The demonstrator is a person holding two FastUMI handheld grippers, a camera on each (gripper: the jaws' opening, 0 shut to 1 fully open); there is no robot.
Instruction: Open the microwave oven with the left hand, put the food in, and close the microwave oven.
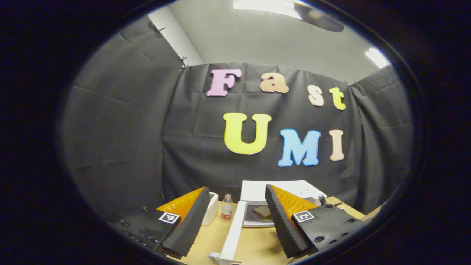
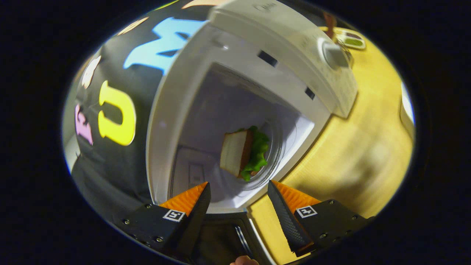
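The left gripper point(image 1: 233, 221) is open and holds nothing. The microwave door point(image 1: 232, 235) stands open between its fingers, edge-on and closest to this hand. The sandwich point(image 2: 243, 152) sits inside the microwave point(image 2: 257, 70). The right gripper point(image 2: 239, 206) is open too.
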